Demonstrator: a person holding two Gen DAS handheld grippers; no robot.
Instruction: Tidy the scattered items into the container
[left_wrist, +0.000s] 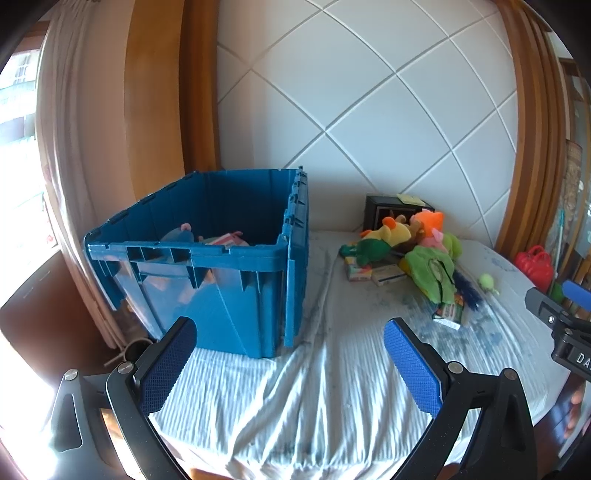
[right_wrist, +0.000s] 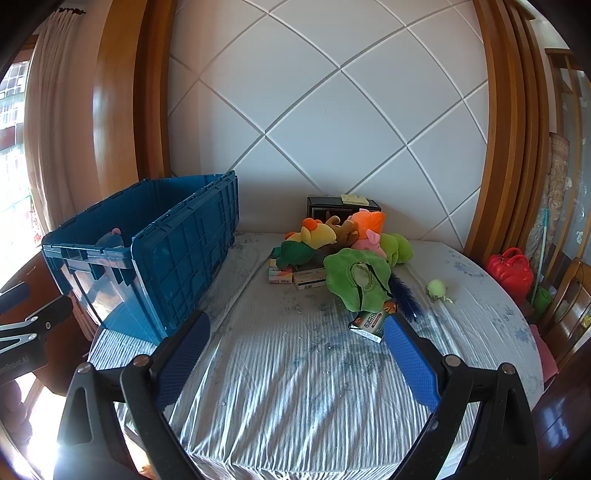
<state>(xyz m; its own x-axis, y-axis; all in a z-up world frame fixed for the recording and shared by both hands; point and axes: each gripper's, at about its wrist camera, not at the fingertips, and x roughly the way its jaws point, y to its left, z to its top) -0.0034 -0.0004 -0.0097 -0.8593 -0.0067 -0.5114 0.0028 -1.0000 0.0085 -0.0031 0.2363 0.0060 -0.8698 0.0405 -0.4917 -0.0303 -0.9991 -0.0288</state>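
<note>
A blue plastic crate (left_wrist: 207, 254) (right_wrist: 155, 258) stands at the left on the cloth-covered table, with a few soft toys inside. A pile of plush toys (left_wrist: 417, 243) (right_wrist: 343, 247) lies toward the back right, a large green one (right_wrist: 360, 277) in front. Small boxes (right_wrist: 295, 275) sit under the pile and a green packet (right_wrist: 367, 325) lies nearer, beside a blue brush (right_wrist: 406, 295). A small green ball toy (right_wrist: 436, 288) lies apart. My left gripper (left_wrist: 290, 363) is open, empty, in front of the crate. My right gripper (right_wrist: 297, 358) is open, empty, short of the packet.
A black box (right_wrist: 341, 208) stands against the tiled wall behind the pile. A red bag (right_wrist: 511, 271) and a wooden chair (right_wrist: 569, 314) are off the table's right edge. A curtain (left_wrist: 66, 166) hangs left of the crate. The striped cloth (right_wrist: 295, 387) is wrinkled.
</note>
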